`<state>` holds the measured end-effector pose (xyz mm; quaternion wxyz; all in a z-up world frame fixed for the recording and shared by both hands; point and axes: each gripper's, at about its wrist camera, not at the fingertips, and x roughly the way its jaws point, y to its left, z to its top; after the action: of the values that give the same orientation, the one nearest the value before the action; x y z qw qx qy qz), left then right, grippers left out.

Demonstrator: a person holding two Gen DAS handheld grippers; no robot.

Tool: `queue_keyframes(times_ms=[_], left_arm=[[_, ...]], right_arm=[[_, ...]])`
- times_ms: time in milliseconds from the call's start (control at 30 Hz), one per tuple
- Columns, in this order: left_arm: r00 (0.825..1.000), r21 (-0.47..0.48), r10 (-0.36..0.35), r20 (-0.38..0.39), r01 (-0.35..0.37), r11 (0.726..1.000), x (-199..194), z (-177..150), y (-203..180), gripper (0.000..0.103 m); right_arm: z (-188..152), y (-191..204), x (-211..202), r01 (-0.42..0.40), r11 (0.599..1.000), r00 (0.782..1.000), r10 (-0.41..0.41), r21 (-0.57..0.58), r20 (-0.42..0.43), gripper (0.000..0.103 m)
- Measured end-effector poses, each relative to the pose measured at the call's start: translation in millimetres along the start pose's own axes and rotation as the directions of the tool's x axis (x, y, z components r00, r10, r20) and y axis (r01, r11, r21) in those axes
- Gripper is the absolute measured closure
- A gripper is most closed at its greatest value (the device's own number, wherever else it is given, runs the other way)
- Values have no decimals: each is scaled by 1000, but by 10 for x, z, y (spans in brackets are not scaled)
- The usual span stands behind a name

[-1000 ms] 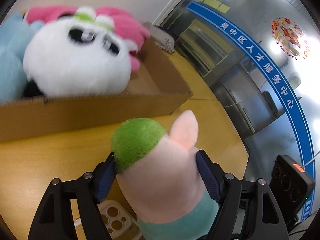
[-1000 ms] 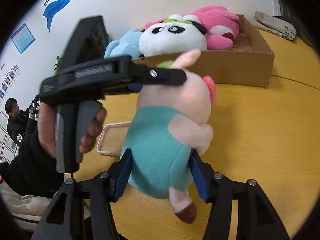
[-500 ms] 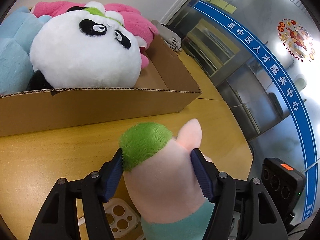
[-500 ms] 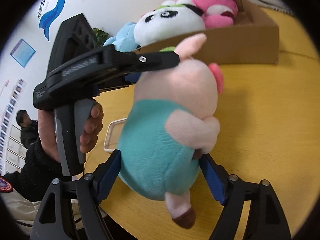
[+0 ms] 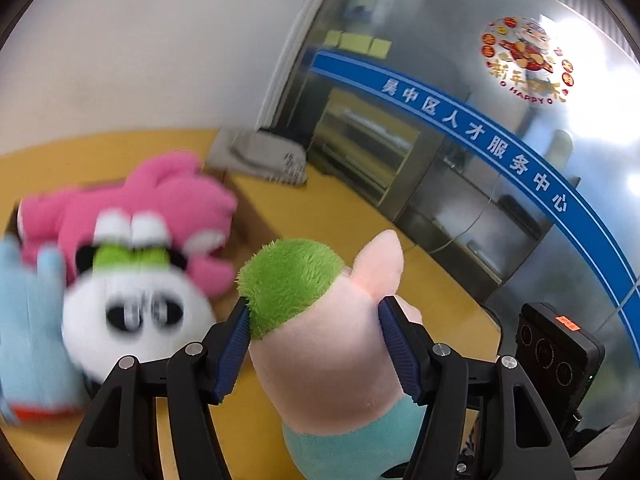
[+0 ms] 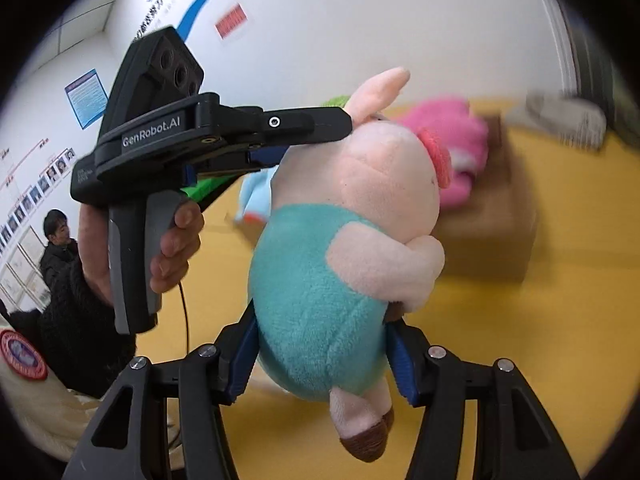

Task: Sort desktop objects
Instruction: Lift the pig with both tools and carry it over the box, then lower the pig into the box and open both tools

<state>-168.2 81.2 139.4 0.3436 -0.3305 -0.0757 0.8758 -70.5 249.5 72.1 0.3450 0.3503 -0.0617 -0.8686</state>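
Observation:
A plush pig with a green tuft, pink head and teal body hangs in the air between both grippers. My left gripper presses its blue pads on the pig's head, its jaws closing. In the right wrist view my right gripper squeezes the pig's teal belly from both sides, jaws closing too. A hand grips the left gripper's handle. Beyond and below the pig stands the cardboard box, blurred.
In the box lie a panda plush, a pink plush and a light blue plush. A grey folded cloth rests on the yellow table behind it. A person stands far left.
Both grippers have risen with the pig, so the box and its toys now sit lower in view. The right jaws widened briefly, then closed in on the belly again.

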Motion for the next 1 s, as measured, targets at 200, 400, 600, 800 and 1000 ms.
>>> queue_keyframes(times_ms=[200,400,600,800,1000], left_arm=[[999,46,14,41,-16,999,330,827,236,35],[997,-21,70,-42,-71,997,1018,1045,819,36],[965,-40,104,-241,-117,992,1673,622,1138,57],[946,20,134,-296,-134,991,1760,526,1055,52],[944,65,186,-271,-175,982,1555,552,951,51]], right_arm=[[781,-395,86,50,994,996,-42,-102,80,47],[1180,-935,567,61,987,998,-60,-147,12,47],[977,-1386,1132,41,998,976,-50,-44,-210,47],[820,-1490,1341,32,999,934,-27,9,-355,43],[844,-1324,1202,84,995,934,-96,-50,-343,36]])
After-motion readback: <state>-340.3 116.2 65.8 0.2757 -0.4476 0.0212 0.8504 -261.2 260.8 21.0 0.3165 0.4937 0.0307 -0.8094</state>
